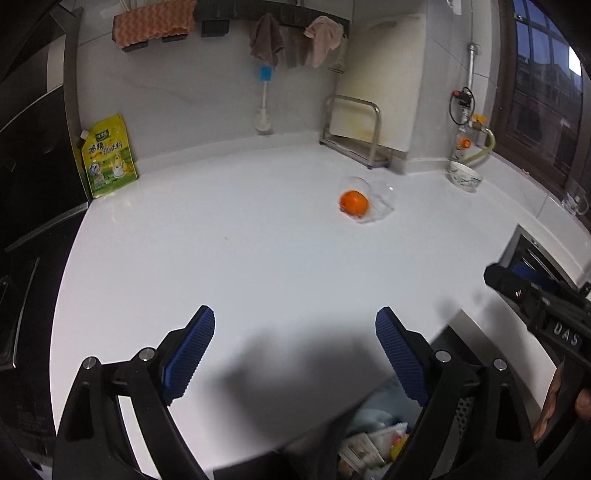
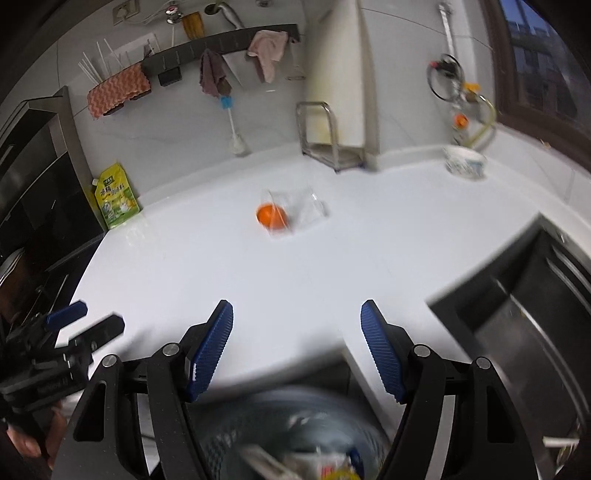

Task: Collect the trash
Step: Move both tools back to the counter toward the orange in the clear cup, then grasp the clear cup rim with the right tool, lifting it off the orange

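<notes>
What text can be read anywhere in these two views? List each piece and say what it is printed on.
"DAS": white letters on the black body of the right gripper, seen from the left wrist view.
Yellow-green pouch: large Chinese characters and smaller print, too blurred to read.
Bowl: a pattern only, no legible text.

white countertop point(image 1: 240, 240) bearing an orange fruit point(image 1: 354, 202) in a clear bag point(image 1: 380, 201); left of the fruit, a yellow-green pouch point(image 1: 109, 157); right of it, a white bowl point(image 1: 465, 176) with green pattern; above, an orange zigzag cloth point(image 1: 153, 20).
</notes>
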Tool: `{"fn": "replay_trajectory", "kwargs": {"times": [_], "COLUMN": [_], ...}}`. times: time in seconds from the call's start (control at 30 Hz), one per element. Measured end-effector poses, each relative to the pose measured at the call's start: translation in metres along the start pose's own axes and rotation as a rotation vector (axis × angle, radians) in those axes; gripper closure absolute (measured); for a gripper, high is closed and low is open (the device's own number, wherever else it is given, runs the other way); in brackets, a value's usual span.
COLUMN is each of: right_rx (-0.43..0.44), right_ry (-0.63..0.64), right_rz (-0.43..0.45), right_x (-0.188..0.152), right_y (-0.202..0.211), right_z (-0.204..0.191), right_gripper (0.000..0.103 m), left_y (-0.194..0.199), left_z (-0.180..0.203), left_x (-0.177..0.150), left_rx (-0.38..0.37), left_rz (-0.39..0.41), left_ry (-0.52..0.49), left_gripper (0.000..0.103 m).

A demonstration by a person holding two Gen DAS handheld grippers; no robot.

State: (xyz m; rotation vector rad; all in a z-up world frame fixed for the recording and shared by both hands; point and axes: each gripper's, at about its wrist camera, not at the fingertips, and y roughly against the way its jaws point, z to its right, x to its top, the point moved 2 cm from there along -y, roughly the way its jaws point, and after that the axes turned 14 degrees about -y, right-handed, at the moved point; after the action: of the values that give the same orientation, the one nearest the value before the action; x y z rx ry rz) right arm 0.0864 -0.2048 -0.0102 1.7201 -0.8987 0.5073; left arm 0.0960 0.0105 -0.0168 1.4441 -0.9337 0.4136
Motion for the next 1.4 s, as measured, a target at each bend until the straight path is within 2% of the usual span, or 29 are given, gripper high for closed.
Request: {"fn": "replay_trajectory", "kwargs": {"times": [0.2, 0.33, 0.57, 0.7, 0.8, 0.93, 1.1, 1.2, 1.4], "right_rx": [-0.029, -0.007, -0.011, 0.029, 0.026, 0.020, 0.150, 0.208, 0.237], "right_ry": [0.054, 0.050, 0.053, 0.046, 0.047, 0.208, 0.361, 0.504, 0.781], "right_rz": [0.005, -0.028, -0.068, -0.128, -0.149, -0.155, -0.248, -0.312, -0.365], "right_x": [0.039, 0.057, 0.088, 0.108, 0.117, 0.128, 0.141, 0.150, 0.153], "right_y": [-0.053, -0.087, -0.128, -0.156, -0.171, -0.182, -0.187, -0.190, -0.197], "right_z": [-0.034, -0.039, -0.010, 0.010, 0.017, 0.010, 0.004, -0.007, -0.032], "right_gripper": [0.034, 0.034, 0.034, 0.034, 0.034, 0.034, 0.033, 0.026, 0.024], "left_y": [-0.029, -0.046, -0.075, -0.089, -0.099, -0.109, -0.118, -0.122, -0.130], "left_z": [-0.024, -0.031, -0.028, -0.023, -0.017, -0.014, -0.013, -0.013, -0.018], "left_x": [0.016, 0.026, 0.041, 0.049, 0.053, 0.053, 0.053, 0.057, 0.073], "left_rx": [0.001, -0.008, -0.015, -0.020, -0.017, -0.021, -0.023, -0.020, -0.006], "left_rz": [-0.008, -0.013, -0.025, -0.029, -0.034, -0.052, -0.065, -0.068, -0.045], "left_ry": [0.027, 0.038, 0.048, 0.055, 0.048, 0.044, 0.049, 0.060, 0.088], "left_gripper": [0.015, 0.016, 0.016, 0.016, 0.016, 0.015, 0.016, 0.016, 0.016]}}
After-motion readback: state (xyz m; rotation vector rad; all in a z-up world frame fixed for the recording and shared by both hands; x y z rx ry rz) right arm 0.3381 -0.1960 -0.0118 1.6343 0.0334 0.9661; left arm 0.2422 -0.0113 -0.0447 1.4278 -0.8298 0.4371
